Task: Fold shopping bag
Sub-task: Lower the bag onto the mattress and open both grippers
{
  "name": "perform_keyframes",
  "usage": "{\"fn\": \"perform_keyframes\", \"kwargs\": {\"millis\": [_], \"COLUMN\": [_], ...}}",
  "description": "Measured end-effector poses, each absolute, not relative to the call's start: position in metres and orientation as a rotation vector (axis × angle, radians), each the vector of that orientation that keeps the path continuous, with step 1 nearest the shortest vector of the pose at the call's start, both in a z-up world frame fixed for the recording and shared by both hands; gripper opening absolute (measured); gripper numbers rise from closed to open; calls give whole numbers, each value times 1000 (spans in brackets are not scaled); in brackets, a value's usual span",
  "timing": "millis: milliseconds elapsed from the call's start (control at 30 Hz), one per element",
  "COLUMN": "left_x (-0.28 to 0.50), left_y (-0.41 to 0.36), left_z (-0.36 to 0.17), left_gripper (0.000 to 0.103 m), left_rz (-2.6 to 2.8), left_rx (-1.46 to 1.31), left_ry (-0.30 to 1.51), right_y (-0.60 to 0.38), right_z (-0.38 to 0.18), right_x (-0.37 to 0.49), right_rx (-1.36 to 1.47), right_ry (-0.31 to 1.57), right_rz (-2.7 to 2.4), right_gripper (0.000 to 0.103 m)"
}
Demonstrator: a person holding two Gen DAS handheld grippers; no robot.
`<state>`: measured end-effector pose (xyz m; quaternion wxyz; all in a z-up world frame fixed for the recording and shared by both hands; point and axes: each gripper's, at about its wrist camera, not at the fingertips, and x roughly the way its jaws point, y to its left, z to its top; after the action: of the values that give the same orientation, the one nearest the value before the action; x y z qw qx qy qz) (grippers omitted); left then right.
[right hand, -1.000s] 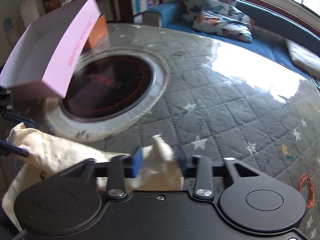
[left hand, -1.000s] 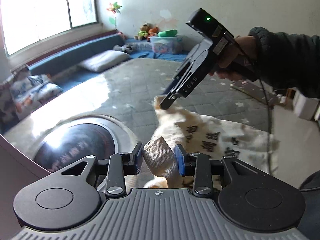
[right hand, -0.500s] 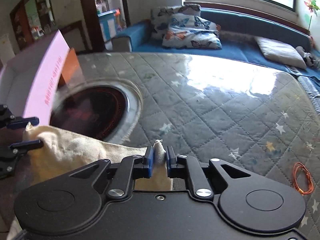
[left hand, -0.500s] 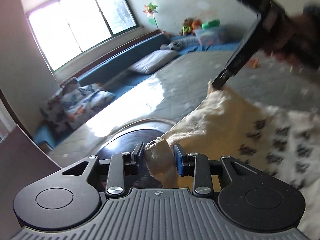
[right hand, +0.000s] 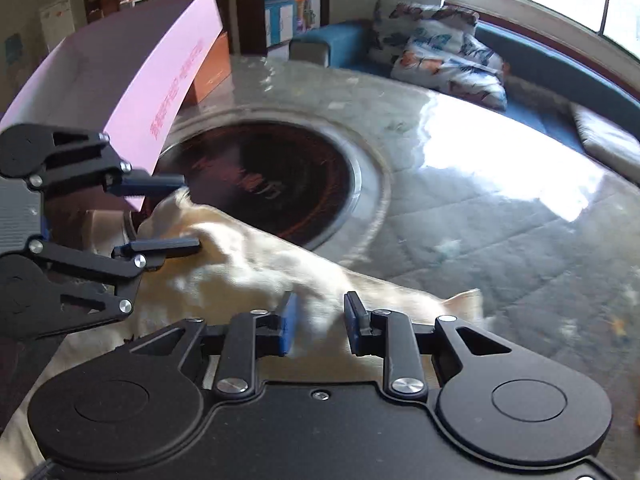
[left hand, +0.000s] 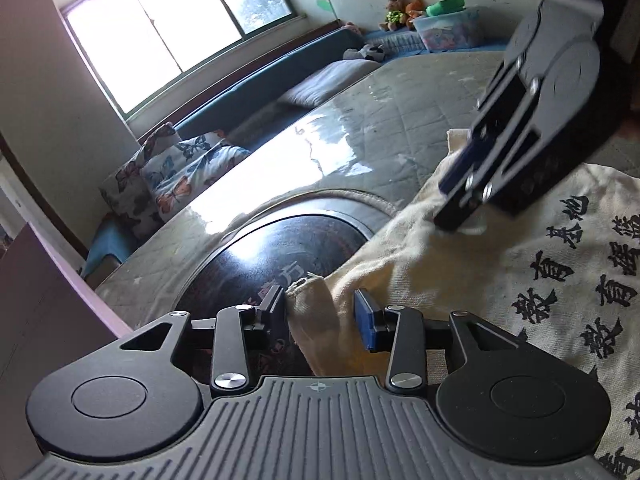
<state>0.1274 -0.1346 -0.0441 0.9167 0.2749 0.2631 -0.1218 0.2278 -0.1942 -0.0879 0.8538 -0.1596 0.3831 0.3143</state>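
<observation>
Now both tongs, the left gripper (left hand: 323,318) and right gripper (right hand: 318,326), have just been opening and stand spread around the cream cloth shopping bag (left hand: 520,280), so its floppy corners could slip out and the fold could fall open.

The counter (right hand: 500,232) right of the dark round inset (right hand: 272,184) lies open; left of it, passage is blocked by a pink box (right hand: 132,76).
</observation>
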Motion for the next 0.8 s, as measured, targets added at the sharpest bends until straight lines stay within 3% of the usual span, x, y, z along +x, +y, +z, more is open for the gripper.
{"fn": "perform_keyframes", "kwargs": {"millis": [233, 367, 467, 800], "left_x": [106, 118, 132, 143], "left_y": [-135, -137, -130, -113], "left_z": [-18, -28, -37, -55], "left_gripper": [38, 24, 19, 17], "left_rz": [-305, -344, -342, -309], "left_rx": [480, 399, 295, 316], "left_ry": [504, 574, 620, 701], "right_y": [-190, -182, -180, -203], "right_z": [-89, -90, -92, -88], "right_x": [218, 214, 215, 229], "right_rx": [-334, -336, -336, -304], "right_ry": [798, 781, 775, 821], "right_rz": [660, 690, 697, 615], "right_gripper": [28, 28, 28, 24]}}
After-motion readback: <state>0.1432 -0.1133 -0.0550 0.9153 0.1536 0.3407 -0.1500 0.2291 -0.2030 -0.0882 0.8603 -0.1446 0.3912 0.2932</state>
